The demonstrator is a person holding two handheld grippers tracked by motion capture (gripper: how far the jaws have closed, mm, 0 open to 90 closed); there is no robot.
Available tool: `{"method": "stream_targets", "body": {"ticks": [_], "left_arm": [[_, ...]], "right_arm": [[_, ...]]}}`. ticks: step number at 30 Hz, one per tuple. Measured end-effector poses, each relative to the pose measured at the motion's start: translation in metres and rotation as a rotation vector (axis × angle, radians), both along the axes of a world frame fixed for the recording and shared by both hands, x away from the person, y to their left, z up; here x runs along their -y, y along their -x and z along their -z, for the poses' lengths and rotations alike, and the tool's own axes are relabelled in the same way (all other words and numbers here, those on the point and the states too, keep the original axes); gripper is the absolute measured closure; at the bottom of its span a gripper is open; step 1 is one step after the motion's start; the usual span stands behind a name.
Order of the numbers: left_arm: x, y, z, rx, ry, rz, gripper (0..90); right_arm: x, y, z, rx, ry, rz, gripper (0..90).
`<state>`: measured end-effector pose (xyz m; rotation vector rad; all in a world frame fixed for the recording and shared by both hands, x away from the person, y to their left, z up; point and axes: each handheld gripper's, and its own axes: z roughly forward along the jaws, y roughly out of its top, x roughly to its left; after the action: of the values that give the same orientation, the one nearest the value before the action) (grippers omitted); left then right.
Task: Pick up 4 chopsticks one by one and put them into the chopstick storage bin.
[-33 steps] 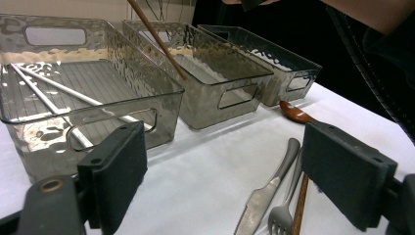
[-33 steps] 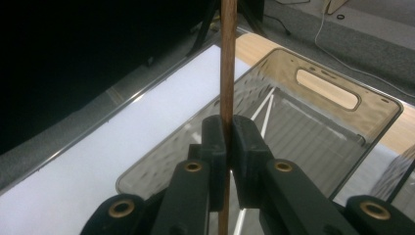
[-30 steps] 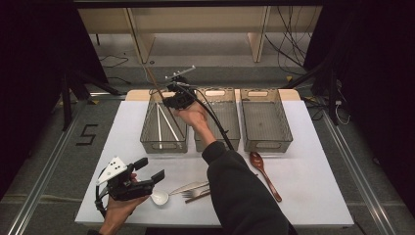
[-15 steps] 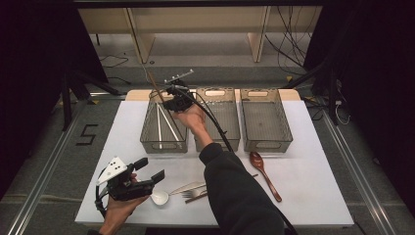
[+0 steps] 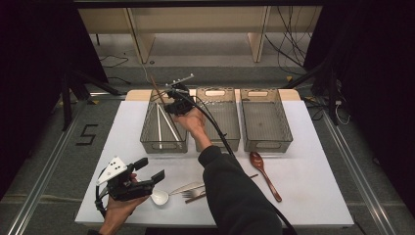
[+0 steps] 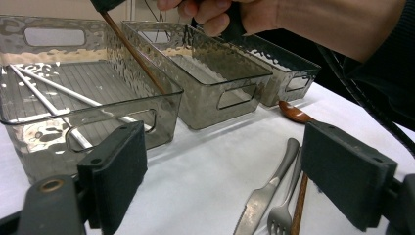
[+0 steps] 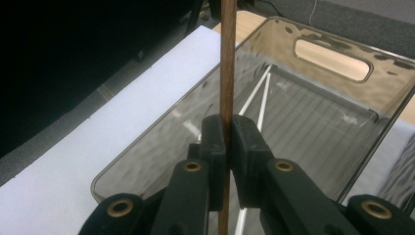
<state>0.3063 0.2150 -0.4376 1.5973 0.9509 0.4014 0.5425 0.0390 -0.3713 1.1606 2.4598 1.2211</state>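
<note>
1. Three bins (image 5: 216,117) stand side by side at the mat's (image 5: 313,161) far edge, the left bin (image 5: 164,139) near its left margin; bare mat lies open between bins and cutlery.
2. One brown chopstick (image 7: 226,73) is clamped between the closed jaws of the right gripper (image 7: 228,142), held above the left bin, its lower end inside the bin, near the right wall.
3. Left gripper (image 6: 220,181) hovers at the near left edge, jaws wide apart, holding nothing.
4. Two pale chopsticks (image 5: 166,125) lie in the left bin.
5. One knife (image 6: 266,191), one fork (image 6: 286,205), one white spoon (image 5: 159,197), one brown spoon (image 5: 264,174) lie on the mat.
</note>
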Motion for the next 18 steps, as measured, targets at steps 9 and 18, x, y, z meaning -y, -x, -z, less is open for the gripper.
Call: {"method": "stream_targets", "body": {"ticks": [9, 18], "left_arm": [[0.0, 0.0, 0.0, -0.002, 0.001, 0.0, 16.9], [0.0, 0.0, 0.0, -0.002, 0.0, -0.003, 16.9]], "right_arm": [[0.005, -0.002, 0.007, -0.025, 0.009, 0.012, 80.3], [0.014, 0.003, 0.001, -0.024, 0.002, -0.019, 67.4]]}}
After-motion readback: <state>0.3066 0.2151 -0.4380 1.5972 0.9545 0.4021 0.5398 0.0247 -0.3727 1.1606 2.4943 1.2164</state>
